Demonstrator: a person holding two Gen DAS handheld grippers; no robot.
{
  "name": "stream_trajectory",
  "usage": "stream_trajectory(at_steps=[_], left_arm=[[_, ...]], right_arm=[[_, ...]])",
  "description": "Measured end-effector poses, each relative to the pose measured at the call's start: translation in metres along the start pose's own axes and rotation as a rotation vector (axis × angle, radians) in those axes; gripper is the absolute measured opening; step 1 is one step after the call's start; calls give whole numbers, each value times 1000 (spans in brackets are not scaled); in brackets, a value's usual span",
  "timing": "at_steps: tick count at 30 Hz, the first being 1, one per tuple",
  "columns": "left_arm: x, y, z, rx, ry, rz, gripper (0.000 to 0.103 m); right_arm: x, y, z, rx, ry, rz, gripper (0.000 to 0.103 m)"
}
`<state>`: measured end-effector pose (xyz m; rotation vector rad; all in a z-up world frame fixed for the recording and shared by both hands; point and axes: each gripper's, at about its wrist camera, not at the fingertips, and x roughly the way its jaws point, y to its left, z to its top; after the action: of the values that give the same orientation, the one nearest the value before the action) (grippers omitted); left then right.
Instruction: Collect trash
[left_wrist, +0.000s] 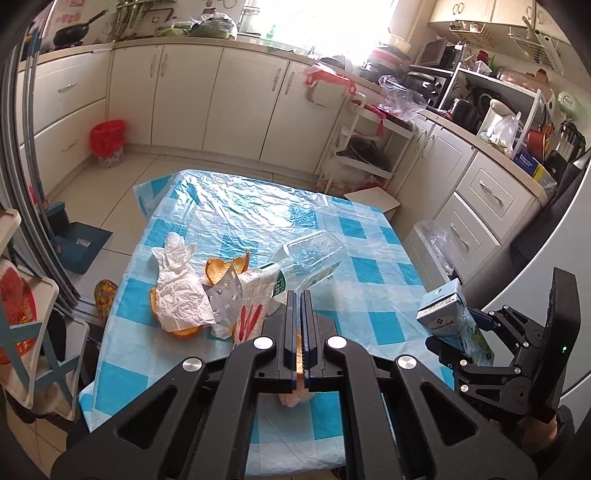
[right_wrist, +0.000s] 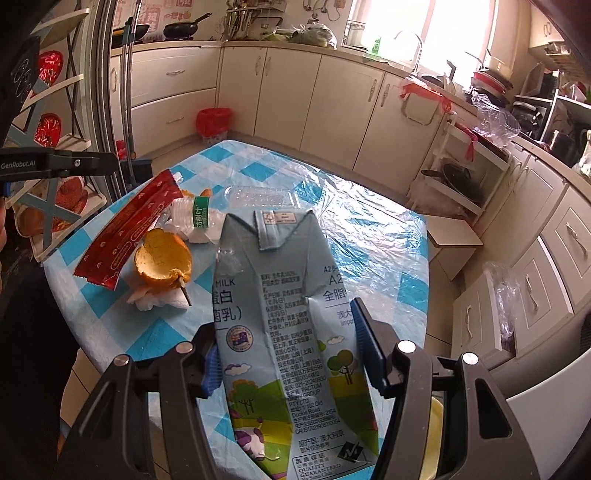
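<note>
Your right gripper (right_wrist: 286, 354) clamps a crumpled, flattened paper carton (right_wrist: 284, 314). Your left gripper (left_wrist: 300, 299) is pressed together on a thin orange peel (left_wrist: 299, 354).

Table (left_wrist: 369, 275) under blue-and-white checked plastic cloth. Left of centre, one heap: crumpled tissue (left_wrist: 177, 284), orange peel (left_wrist: 225, 267), foil blister pack (left_wrist: 227, 299), red-and-white wrapper (left_wrist: 255, 314), clear bottle (left_wrist: 306, 264) with green label lying on its side. Left gripper (left_wrist: 300, 295), foreground: jaws together, pinching a thin orange-tan piece. Right gripper (left_wrist: 458, 332), right edge: clamped on a grey-blue carton (left_wrist: 443, 308), above the table edge. Red-lined bin (left_wrist: 108, 142) on the floor by the cabinets.
</note>
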<state>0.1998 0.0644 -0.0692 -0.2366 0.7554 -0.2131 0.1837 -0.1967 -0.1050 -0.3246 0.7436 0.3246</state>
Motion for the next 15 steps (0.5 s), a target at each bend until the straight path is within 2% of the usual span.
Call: stream_trajectory(at_steps=[3, 4, 5, 6, 8, 12, 13, 15], left_arm=[[5, 3, -7, -1, 42, 33, 3], [8, 6, -12, -7, 68, 47, 6], [11, 9, -16, -10, 81, 70, 12], [12, 12, -21, -6, 87, 110, 32], [9, 18, -29, 1, 61, 197, 54], [17, 42, -38, -13, 84, 272, 68], [25, 50, -40, -21, 115, 277, 74], [38, 63, -45, -46, 166, 265, 76]], right_arm=[[0, -6, -4, 35, 0, 2, 59], [0, -7, -6, 44, 0, 1, 59], [1, -9, -7, 52, 1, 2, 59], [2, -10, -9, 59, 3, 3, 59], [4, -11, -12, 67, 7, 5, 59], [9, -13, -14, 77, 15, 17, 59], [11, -13, -15, 79, 17, 20, 59], [14, -12, -15, 81, 23, 29, 59]])
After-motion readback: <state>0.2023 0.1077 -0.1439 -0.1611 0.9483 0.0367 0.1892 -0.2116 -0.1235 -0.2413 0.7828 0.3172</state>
